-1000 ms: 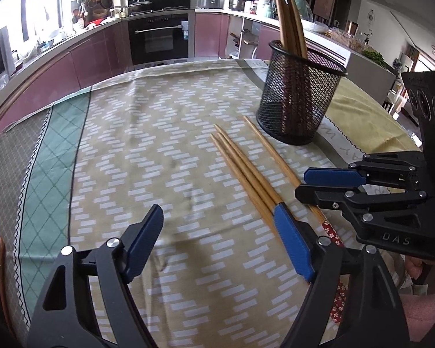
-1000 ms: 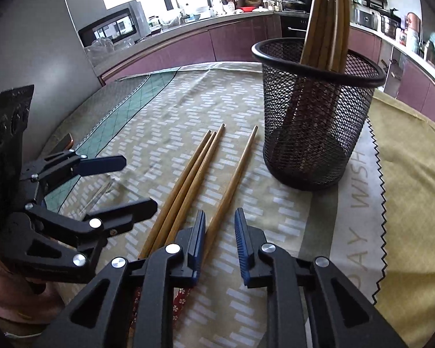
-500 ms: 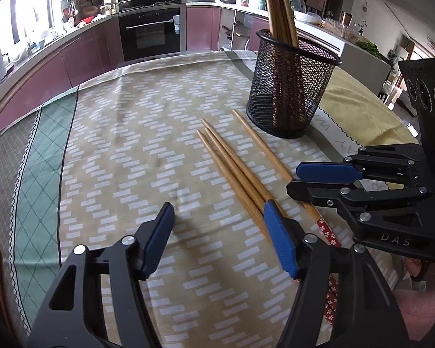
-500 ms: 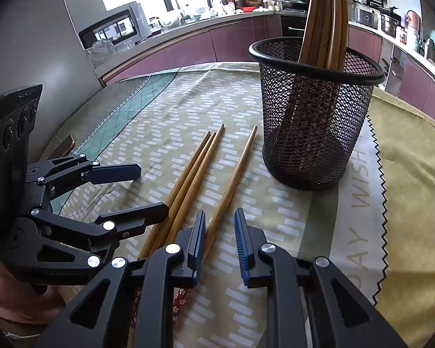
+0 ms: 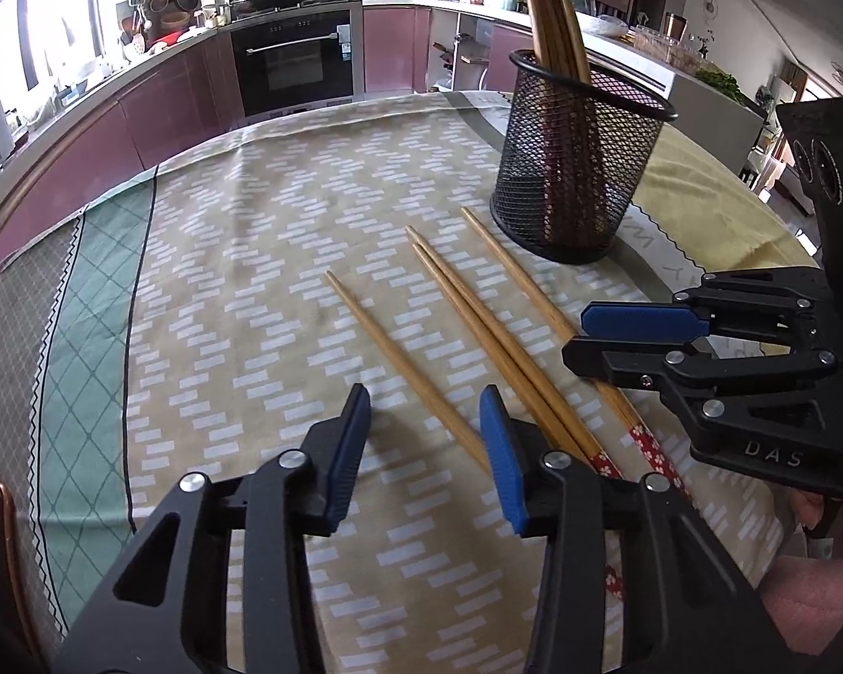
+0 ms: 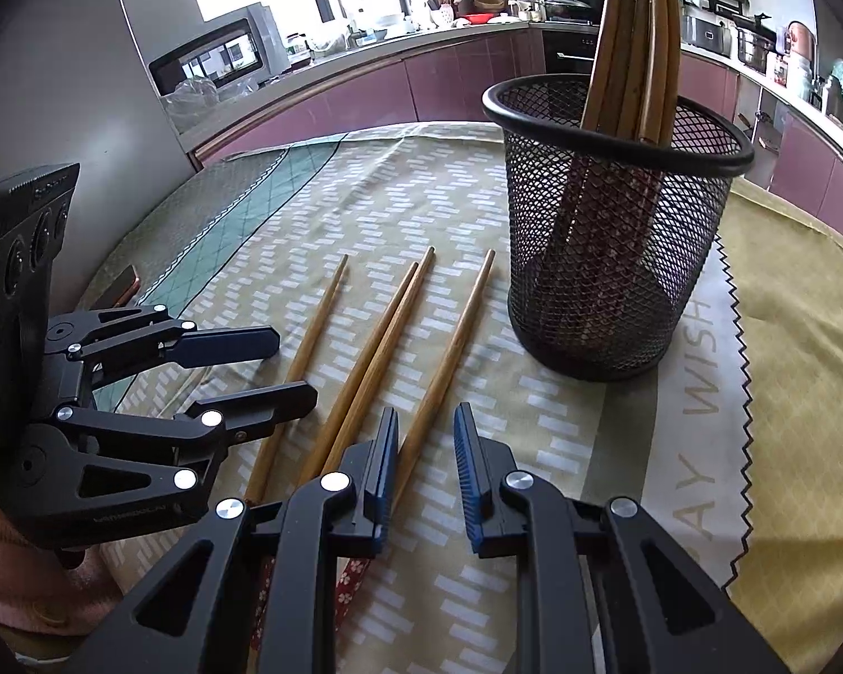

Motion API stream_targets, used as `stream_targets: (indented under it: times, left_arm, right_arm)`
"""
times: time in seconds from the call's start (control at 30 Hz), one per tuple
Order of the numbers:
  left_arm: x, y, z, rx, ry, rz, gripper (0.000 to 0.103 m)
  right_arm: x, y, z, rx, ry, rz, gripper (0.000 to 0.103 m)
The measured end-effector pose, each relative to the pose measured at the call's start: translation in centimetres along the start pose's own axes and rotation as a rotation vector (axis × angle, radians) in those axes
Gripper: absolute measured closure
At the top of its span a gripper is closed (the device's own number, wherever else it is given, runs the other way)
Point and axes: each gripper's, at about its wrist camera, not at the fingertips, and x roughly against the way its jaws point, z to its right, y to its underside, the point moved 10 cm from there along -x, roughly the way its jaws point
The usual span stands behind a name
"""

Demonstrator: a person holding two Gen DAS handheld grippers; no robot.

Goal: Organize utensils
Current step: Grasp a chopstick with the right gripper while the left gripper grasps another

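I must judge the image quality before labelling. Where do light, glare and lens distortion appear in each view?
Left wrist view: daylight blows out the window at top left, the counter line bends from fisheye, and the left hand-held gripper casts a soft shadow on the tablecloth.
Right wrist view: the window is overexposed, the mesh holder bulges, corners are dark, and the chopsticks stay sharp.
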Motion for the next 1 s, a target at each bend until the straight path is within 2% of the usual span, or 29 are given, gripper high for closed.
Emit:
stream_targets:
  times: [0.13,0.23,0.43,0.83,1.0]
  left_arm:
    - [-0.2,-0.5,-0.4,0.009,-0.013,0.006,0.074]
    - [-0.3,-0.6,-0.7,0.022,-0.016,0.009,0.084]
    - [-0.2,-0.6,-0.8,0.055,-0.003,0.016,0.093]
    - [1.3,-0.8,-0.4,0.057,0.032,0.046,0.096]
    - [3.1,-1.8,0.1,0.055,0.083,0.086,0.096]
  right_arm:
    - [-0.3,-0.3,0.1,-0.003,0.001,0.004,0.084]
    - [-0.4,-0.5,0.3,-0.018,0.002,0.006,0.088]
    - [0.0,-0.3,1.0,-0.065,-0.020,0.009,0.097]
    - [2.1,-0.6,0.5,-0.057,-0.074,0.055,0.097]
    - [3.6,-1.1,0.3,-0.069,-0.124,0.092,0.097]
